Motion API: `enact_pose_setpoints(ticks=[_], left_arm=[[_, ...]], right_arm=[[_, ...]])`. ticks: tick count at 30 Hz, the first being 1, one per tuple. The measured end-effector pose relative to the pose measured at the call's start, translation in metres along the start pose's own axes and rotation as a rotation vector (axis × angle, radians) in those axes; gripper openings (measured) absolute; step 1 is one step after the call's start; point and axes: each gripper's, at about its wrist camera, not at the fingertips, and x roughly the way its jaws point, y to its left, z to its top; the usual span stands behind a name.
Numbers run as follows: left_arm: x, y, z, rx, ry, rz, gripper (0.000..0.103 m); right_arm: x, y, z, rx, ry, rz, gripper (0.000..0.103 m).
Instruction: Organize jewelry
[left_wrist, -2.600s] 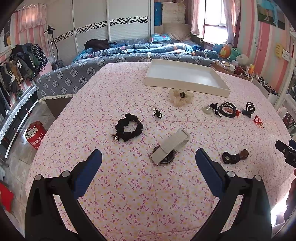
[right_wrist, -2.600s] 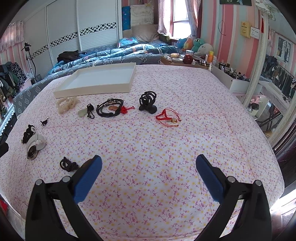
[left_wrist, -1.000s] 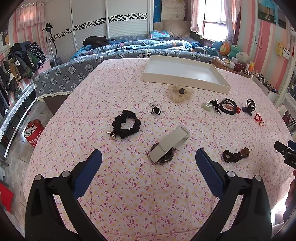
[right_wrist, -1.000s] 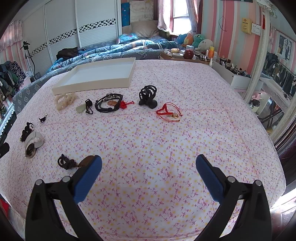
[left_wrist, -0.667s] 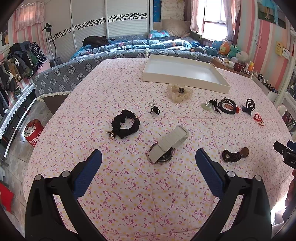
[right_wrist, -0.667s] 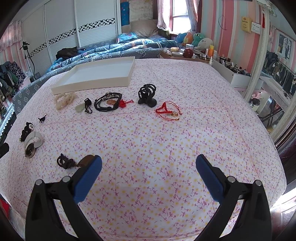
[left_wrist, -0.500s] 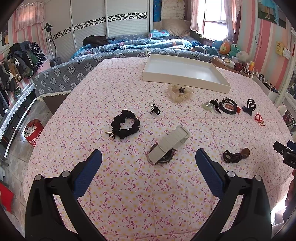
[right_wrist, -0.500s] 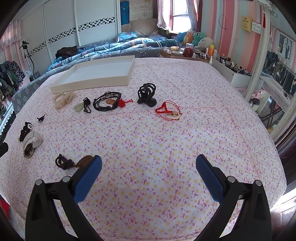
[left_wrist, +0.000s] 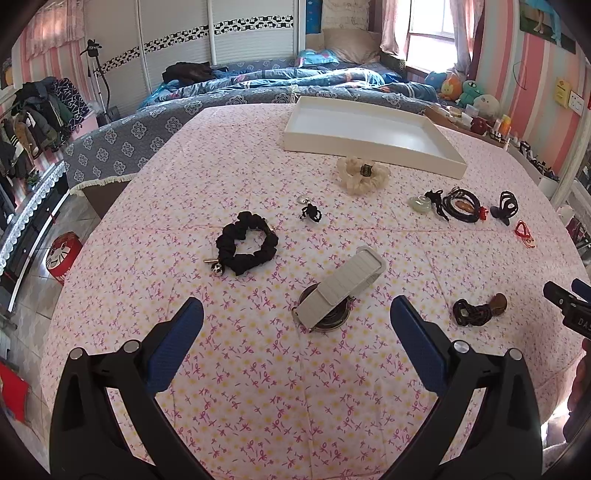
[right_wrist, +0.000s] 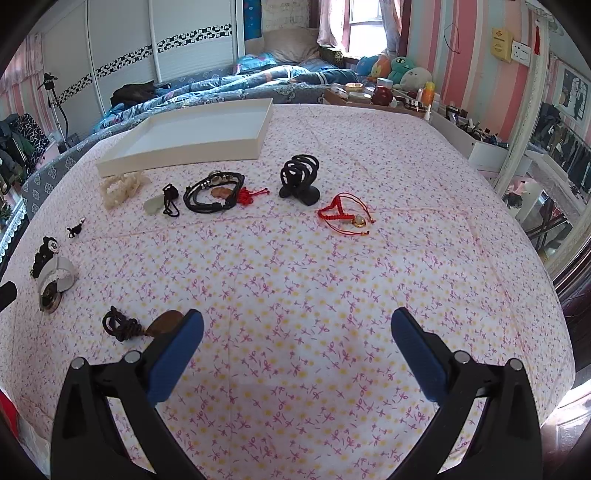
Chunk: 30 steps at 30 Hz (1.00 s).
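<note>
Jewelry lies scattered on a pink floral tablecloth. My left gripper (left_wrist: 295, 317) hangs open above the near edge, facing a grey-strapped watch (left_wrist: 341, 286) and a black scrunchie (left_wrist: 246, 247). A dark cord with a brown pendant (left_wrist: 478, 310) lies to its right. My right gripper (right_wrist: 295, 328) is open too, its left finger just beside that brown pendant (right_wrist: 162, 323). Farther off lie a red cord bracelet (right_wrist: 343, 214), a black hair claw (right_wrist: 299, 179), black cord bracelets (right_wrist: 214, 192), a jade pendant (right_wrist: 155, 205) and a cream scrunchie (right_wrist: 122, 186). An empty white tray (right_wrist: 192, 147) stands at the back.
A small black charm (left_wrist: 310, 212) lies between the black scrunchie and the cream scrunchie (left_wrist: 364, 175). A bed with blue covers (left_wrist: 280, 79) runs behind the table. A cluttered shelf (right_wrist: 399, 96) lines the right wall. The floor drops away at the left (left_wrist: 33, 236).
Both grippers have drifted slightly back and stay open. In the right wrist view the brown pendant has come out from behind the left finger.
</note>
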Motion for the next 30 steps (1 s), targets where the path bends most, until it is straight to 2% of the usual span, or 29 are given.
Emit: enact_pose_setpoints(ticks=[21,26,30], left_arm=[[0.004,-0.001,0.003,0.007,0.004,-0.010,0.100],[0.004,-0.003,0.017,0.023,-0.006,-0.066,0.100],[0.014,-0.010,0.034,0.055,-0.005,-0.051,0.100]], right_arm=[[0.005,0.005,0.004,-0.014,0.003,0.004,0.101],[0.002,0.011,0.018,-0.042,-0.039,0.017,0.101],[0.009,0.026,0.037,-0.089,-0.052,0.054,0.101]])
